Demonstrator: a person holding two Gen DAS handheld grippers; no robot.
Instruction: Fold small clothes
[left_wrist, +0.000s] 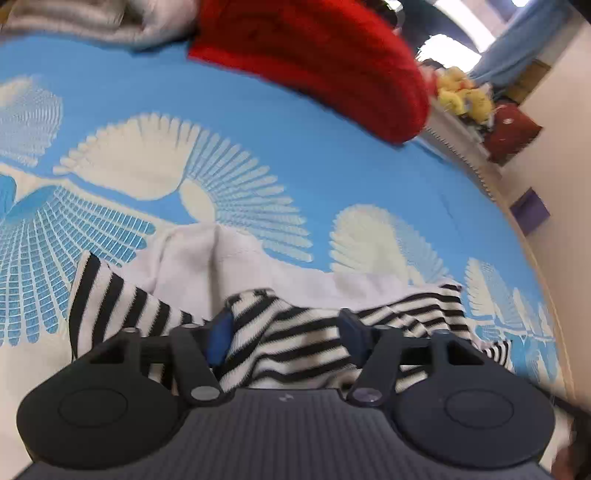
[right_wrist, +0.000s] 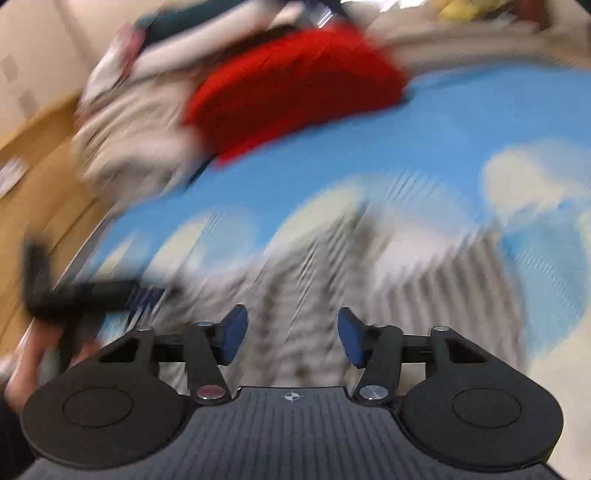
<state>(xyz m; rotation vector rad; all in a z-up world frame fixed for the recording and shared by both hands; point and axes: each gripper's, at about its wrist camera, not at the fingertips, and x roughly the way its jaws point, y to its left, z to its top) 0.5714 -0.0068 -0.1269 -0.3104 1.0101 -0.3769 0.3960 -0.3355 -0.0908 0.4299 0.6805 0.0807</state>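
Note:
A small black-and-white striped garment (left_wrist: 295, 332) with a white part (left_wrist: 207, 258) lies crumpled on the blue bedspread (left_wrist: 295, 147). My left gripper (left_wrist: 286, 332) is open, its blue pads on either side of a striped fold that bunches up between them. In the right wrist view the same striped garment (right_wrist: 332, 280) shows blurred, lying flat ahead. My right gripper (right_wrist: 291, 336) is open and empty just above its near edge. The left gripper (right_wrist: 85, 295) shows as a dark blur at the left of the right wrist view.
A red knitted garment (left_wrist: 325, 59) and grey-white clothes (left_wrist: 92, 22) lie piled at the far side of the bed. A yellow plush toy (left_wrist: 465, 96) and red bag (left_wrist: 513, 133) sit beyond the bed edge. Wooden floor (right_wrist: 40, 177) lies left.

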